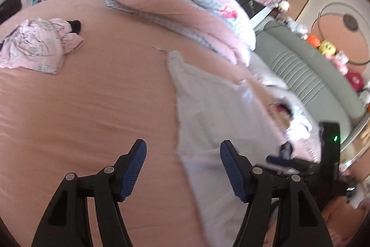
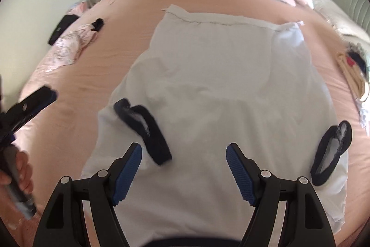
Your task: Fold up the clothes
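- My right gripper (image 2: pixel 183 171) hangs over the near part of the white garment (image 2: pixel 215 75), its jaws spread wide with nothing between them; only cloth shows in the gap.
- The white garment lies spread flat on the pink bedsheet (image 2: pixel 97 66), its hem at the far end and its two dark-trimmed sleeve cuffs (image 2: pixel 143 131) near me. The left one is turned inward onto the body, while the right one sits at the outer edge. I judge it is laid out this way so that the sides can be brought in evenly.
- My left gripper (image 1: pixel 182 171) is also wide and empty. It hovers at the garment's left edge (image 1: pixel 208 131), half over bare sheet, placed where it could take that side.
- From the right view, my left gripper (image 2: pixel 34 103) stands off to the left of the cloth, apart from it, with my hand (image 2: pixel 22 174) on its handle.
- A crumpled pink patterned garment (image 1: pixel 34 45) lies well apart at the far left, and a folded quilt (image 1: pixel 180 6) is bunched beyond, which leaves the middle free for working.
- Whether the turned-in sleeve is a fold or only how the cloth fell, I cannot tell.
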The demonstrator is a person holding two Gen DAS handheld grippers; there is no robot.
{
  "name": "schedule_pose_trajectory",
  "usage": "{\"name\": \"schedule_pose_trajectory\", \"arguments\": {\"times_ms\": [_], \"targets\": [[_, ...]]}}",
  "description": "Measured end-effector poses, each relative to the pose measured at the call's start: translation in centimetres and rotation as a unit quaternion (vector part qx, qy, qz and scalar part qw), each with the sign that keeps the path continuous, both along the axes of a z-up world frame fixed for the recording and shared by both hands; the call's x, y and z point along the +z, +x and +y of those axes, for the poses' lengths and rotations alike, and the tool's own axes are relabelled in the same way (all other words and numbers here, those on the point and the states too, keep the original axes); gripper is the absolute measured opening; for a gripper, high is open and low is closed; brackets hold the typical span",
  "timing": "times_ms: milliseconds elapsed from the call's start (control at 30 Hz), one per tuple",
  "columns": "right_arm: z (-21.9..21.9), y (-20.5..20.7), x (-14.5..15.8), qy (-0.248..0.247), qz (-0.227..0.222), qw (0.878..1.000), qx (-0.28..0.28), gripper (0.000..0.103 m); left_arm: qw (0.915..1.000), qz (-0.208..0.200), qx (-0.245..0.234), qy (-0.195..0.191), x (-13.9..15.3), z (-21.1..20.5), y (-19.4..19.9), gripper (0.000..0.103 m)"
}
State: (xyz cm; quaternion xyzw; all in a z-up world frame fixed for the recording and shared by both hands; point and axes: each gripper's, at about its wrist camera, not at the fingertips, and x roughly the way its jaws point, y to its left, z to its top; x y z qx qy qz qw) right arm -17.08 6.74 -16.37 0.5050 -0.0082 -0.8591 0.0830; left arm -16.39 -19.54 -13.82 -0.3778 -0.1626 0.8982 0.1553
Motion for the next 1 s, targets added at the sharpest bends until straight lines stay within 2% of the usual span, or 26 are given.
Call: {"name": "schedule_pose_trajectory", "arguments": {"times_ms": [33,133,200,267,367,400,433,467,500,633,700,767,833,867,900,933,1000], "targets": [[-0.8,-0.3,-0.5,0.015,0.007,1.0,-0.001,0.076,0.9998,-0.009,-0.006,-0.015,-0.6,0.1,0.2,0.064],[-3.9,-1.0,-3.0,0.083,-0.016,0.994,0.063,0.074,0.9968,-0.038,-0.047,-0.051,-2.5,2.0,0.4,0.064],[-3.3,-1.7,-3.1,0.086,-0.003,0.995,0.056,0.074,0.9927,-0.037,-0.088,-0.073,-3.3,4.0,0.8,0.064],[-2.7,-2.4,-3.2,0.089,0.01,0.995,0.049,0.074,0.9836,-0.032,-0.143,-0.106,-3.7,5.8,1.7,0.064],[-2.1,-2.8,-2.4,0.087,0.022,0.995,0.043,0.074,0.9619,-0.028,-0.221,-0.158,-4.3,8.0,3.4,0.064],[-2.0,-2.8,-2.0,0.084,0.024,0.995,0.041,0.074,0.9563,-0.027,-0.24,-0.165,-4.3,8.3,3.9,0.064],[-1.9,-2.8,-1.6,0.082,0.027,0.995,0.039,0.074,0.9541,-0.027,-0.25,-0.163,-4.1,8.0,4.4,0.063],[-1.7,-2.8,-1.2,0.08,0.03,0.996,0.037,0.074,0.9537,-0.022,-0.254,-0.16,-3.7,7.6,4.6,0.063],[-1.6,-2.8,-0.8,0.078,0.032,0.996,0.036,0.074,0.9578,-0.015,-0.242,-0.155,-3.4,7.2,4.5,0.063],[-1.0,-2.8,0.9,0.069,0.043,0.996,0.029,0.074,0.9806,-0.008,-0.16,-0.113,-2.7,5.4,2.4,0.063],[-2.1,-1.9,-0.1,0.082,0.035,0.994,0.063,0.074,0.9839,-0.013,-0.142,-0.108,-3.0,5.9,1.3,0.063],[-3.2,-1.0,-1.1,0.094,0.026,0.991,0.096,0.074,0.9755,-0.033,-0.158,-0.15,-4.0,7.2,1.1,0.063],[-4.3,-0.5,-2.8,0.119,0.005,0.985,0.124,0.074,0.9588,-0.041,-0.206,-0.191,-4.8,8.7,2.0,0.064],[-4.1,-1.0,-3.8,0.127,-0.005,0.984,0.123,0.074,0.9525,-0.036,-0.23,-0.196,-4.6,9.2,2.8,0.064],[-3.5,-1.2,-3.8,0.108,-0.007,0.988,0.111,0.074,0.9455,-0.037,-0.256,-0.197,-4.5,9.8,3.5,0.063],[-2.9,-1.3,-3.8,0.09,-0.01,0.991,0.099,0.075,0.937,-0.041,-0.285,-0.198,-4.5,10.3,4.4,0.064],[-2.2,-1.8,-3.4,0.095,-0.014,0.992,0.083,0.075,0.9177,-0.042,-0.338,-0.205,-4.5,11.0,6.8,0.064]]}}
